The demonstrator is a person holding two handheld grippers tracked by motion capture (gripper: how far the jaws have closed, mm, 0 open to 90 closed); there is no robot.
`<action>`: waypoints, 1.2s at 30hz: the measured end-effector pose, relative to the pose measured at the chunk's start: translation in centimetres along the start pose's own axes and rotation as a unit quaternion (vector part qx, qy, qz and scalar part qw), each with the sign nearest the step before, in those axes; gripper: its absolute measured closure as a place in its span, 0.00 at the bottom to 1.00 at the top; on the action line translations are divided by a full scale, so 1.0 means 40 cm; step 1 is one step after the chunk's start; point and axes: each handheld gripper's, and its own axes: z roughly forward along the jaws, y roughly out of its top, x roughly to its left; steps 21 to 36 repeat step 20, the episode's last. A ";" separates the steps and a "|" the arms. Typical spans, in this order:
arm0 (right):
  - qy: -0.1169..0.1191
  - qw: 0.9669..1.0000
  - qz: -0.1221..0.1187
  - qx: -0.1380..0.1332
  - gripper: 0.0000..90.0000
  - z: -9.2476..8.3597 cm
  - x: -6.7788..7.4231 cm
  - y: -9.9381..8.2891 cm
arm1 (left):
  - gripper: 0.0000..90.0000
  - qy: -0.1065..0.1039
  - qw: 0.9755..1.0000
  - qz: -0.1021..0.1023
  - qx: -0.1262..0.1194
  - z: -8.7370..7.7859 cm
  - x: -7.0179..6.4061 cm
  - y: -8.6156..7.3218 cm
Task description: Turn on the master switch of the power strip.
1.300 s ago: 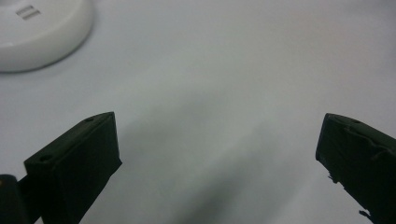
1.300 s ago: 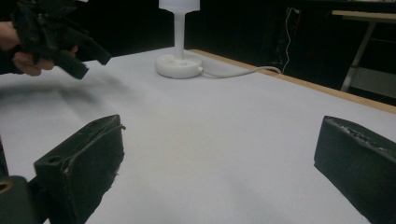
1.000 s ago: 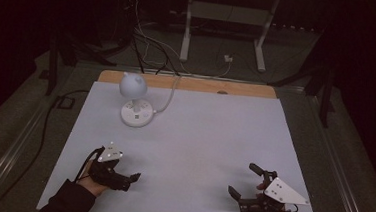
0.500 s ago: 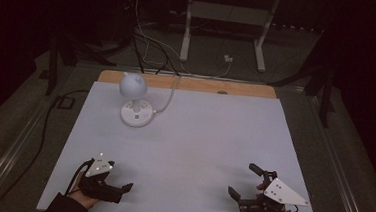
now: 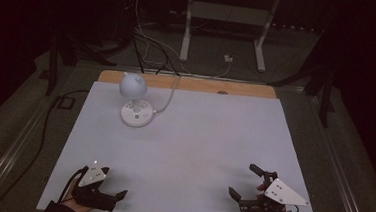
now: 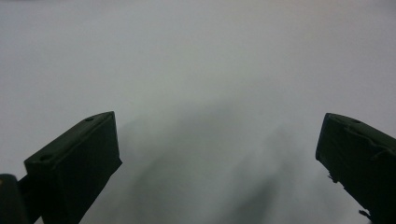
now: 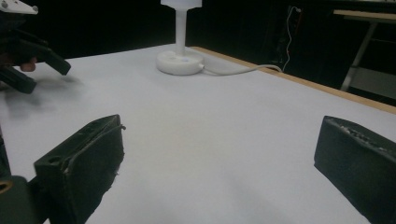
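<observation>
Left gripper [image 5: 115, 197]: jaws apart, empty, low over the near left edge of the white surface [image 5: 198, 147]. Right gripper [image 5: 245, 182]: jaws spread wide, empty, at the near right edge. Item: white desk lamp [image 5: 135, 102], round base and globe head, upright at the far left, well apart from both grippers, cable [image 5: 169, 97] trailing off the back. Step in hand: rest position, nothing grasped. Your next move likely calls for a long forward reach to the lamp.

Lamp head: cut off by the top edge in your right gripper view; the lamp [image 7: 180, 56] shows stem and base.
Your hands: mostly cut off by the bottom edge of the high view.
</observation>
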 end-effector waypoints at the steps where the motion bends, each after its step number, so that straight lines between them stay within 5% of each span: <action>1: 0.000 1.000 -0.001 0.000 0.01 0.000 0.000 0.000 | 0.00 0.000 1.000 -0.004 -0.010 -0.001 0.003 0.001; 36: 0.002 1.000 0.001 0.003 0.02 0.006 -0.002 -0.003 | 0.00 -0.017 1.000 0.005 -0.017 0.002 0.008 -0.001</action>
